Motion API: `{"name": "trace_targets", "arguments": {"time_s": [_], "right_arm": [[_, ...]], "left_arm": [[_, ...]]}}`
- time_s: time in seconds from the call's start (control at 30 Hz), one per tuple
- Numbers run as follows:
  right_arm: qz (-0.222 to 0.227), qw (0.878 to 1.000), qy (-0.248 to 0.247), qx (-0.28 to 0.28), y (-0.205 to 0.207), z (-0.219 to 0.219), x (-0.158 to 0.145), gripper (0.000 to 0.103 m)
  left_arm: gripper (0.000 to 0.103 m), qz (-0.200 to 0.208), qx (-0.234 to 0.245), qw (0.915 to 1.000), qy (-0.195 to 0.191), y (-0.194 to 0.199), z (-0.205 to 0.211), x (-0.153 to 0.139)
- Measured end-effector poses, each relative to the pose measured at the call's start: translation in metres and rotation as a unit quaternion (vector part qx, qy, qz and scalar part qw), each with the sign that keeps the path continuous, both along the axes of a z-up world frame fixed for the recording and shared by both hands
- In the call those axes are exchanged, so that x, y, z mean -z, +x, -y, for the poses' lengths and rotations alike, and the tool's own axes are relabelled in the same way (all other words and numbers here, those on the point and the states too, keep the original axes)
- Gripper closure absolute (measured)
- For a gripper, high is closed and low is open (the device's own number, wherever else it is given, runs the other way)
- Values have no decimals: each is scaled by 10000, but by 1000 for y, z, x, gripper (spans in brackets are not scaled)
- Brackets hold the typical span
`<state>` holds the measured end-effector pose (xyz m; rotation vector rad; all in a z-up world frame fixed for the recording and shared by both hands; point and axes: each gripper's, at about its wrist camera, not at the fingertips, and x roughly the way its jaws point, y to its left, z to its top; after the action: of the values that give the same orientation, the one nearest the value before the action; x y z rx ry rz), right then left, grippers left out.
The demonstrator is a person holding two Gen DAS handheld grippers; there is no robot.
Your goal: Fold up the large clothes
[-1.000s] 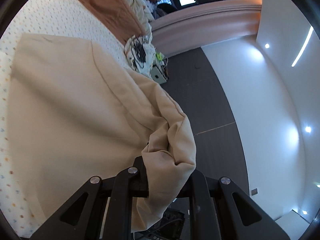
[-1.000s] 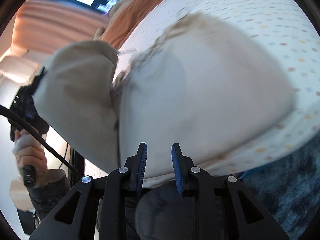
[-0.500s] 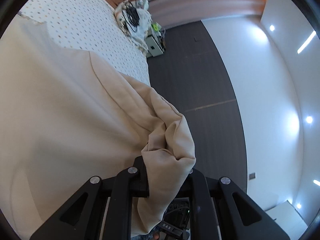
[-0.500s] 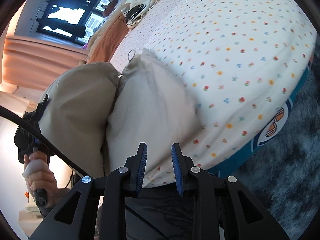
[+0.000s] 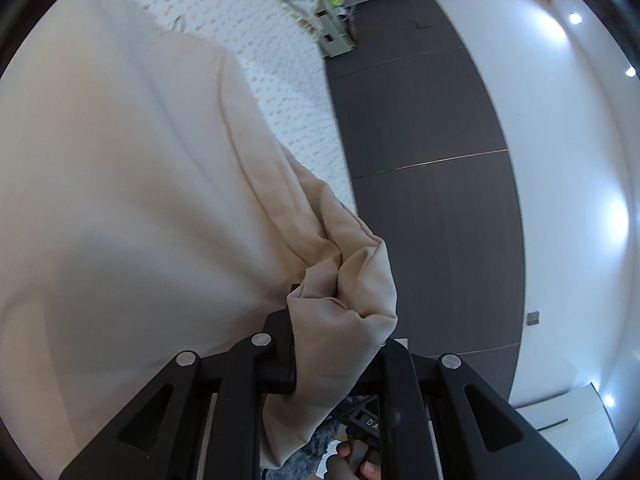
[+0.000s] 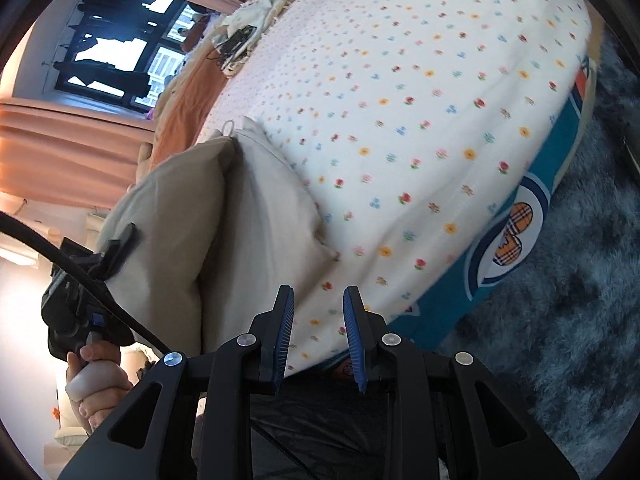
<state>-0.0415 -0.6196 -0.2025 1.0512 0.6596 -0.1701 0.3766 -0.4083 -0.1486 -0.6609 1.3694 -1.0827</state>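
Two grippers: left gripper clamps bunched beige garment; right gripper slightly parted, empty, over bed

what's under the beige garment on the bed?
The flower-dotted bedsheet shows around the beige garment and runs under it. Anything else beneath is covered by the cloth.

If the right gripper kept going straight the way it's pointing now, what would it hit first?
Most likely the flower-dotted bed cover. The right gripper is open and empty, and the cover fills the gap between its fingers. The beige garment lies just to the left of that line; depth is hard to judge.
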Motion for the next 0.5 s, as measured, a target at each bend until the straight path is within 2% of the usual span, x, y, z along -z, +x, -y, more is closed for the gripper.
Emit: {"name": "trace_targets", "arguments": {"time_s": [0.1, 0.2, 0.23, 0.27, 0.3, 0.33, 0.43, 0.5], "right_arm": [[86, 9999, -59, 28, -1, 0, -6, 80], [270, 9995, -186, 14, -1, -2, -13, 80], [309, 9993, -209, 1, 0, -3, -14, 77], [343, 9992, -222, -27, 2, -5, -14, 61], [383, 9990, -218, -53, 4, -5, -14, 51], [465, 9987, -211, -86, 6, -7, -15, 33], [642, 9976, -223, -138, 11, -11, -16, 30], [721, 9970, -197, -205, 16, -15, -14, 30]], "left_arm": [[82, -388, 58, 9989, 259, 7, 8, 18], [55, -766, 145, 9966, 262, 9, 3, 31], [38, -764, 114, 9967, 242, 9, -4, 30], [28, -703, 44, 9973, 211, 8, -12, 28], [27, -608, -28, 9980, 188, 8, -20, 25], [27, -525, -76, 9984, 196, 9, -28, 21], [27, -359, -252, 9987, 253, 14, -55, 12], [27, -125, -430, 9980, 447, 23, -67, 5]]}}
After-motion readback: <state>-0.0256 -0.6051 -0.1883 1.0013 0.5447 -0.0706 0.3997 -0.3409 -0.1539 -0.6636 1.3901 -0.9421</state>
